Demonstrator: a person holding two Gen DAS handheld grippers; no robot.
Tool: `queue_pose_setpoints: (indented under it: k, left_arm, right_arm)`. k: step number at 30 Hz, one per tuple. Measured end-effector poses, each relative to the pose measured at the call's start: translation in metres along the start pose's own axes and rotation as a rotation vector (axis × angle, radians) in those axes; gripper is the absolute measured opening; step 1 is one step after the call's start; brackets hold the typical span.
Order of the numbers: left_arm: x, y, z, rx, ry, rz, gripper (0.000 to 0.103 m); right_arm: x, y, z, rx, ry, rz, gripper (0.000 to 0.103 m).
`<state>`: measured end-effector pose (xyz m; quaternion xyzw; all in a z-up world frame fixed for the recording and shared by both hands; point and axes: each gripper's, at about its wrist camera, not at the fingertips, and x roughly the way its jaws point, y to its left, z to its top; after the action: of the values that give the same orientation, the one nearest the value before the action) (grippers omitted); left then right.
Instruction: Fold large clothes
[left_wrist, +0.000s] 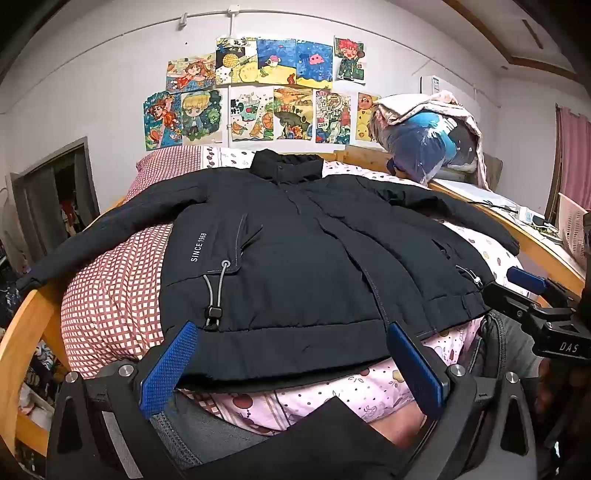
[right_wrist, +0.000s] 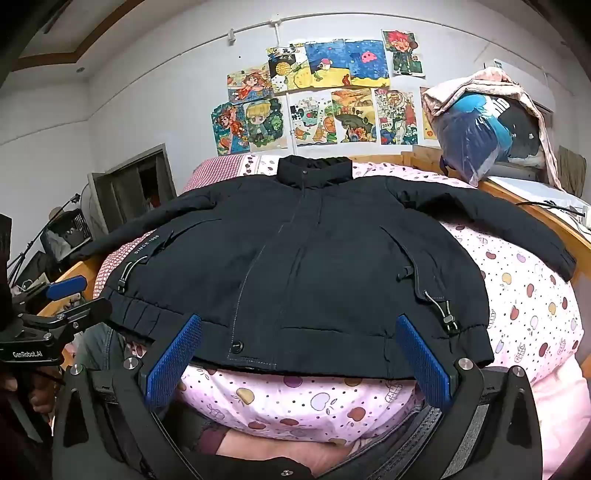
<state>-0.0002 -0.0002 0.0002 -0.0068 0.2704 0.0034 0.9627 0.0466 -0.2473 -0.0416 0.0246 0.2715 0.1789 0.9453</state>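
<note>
we hold the left tool (left_wrist: 291, 360) wide, nothing between its blue pads, just short of the hem (left_wrist: 295, 347) of the dark jacket (left_wrist: 295, 251); the right tool (right_wrist: 301, 354) is equally wide and empty, at the same hem on the other half; in the left view it shows at the right edge, level with the hem's corner; the jacket lies face up and spread flat on the bed (right_wrist: 517, 295), hem towards us, zip line (right_wrist: 273, 258) running straight away from us to the collar (right_wrist: 314, 170) at the far end, so its long axis points away from both tools; the sleeve on our left (left_wrist: 110, 229) reaches out over the checked quilt (left_wrist: 110, 295) to the wooden bed rail, the sleeve on our right (right_wrist: 498, 218) over the fruit-print cover; we judge each sleeve falls to the tool on its own side, folded inward across that axis; beyond the collar, the drawings (right_wrist: 317, 96) on the wall.
</note>
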Motion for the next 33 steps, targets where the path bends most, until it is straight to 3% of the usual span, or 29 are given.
queue_pose_setpoints:
  k: [33]
  left_arm:
    - [0.0019, -0.0036, -0.0009, 0.002, 0.014, -0.019, 0.103]
  right_arm:
    - [0.0031, 0.0010, -0.0019, 0.011, 0.008, 0.005, 0.102]
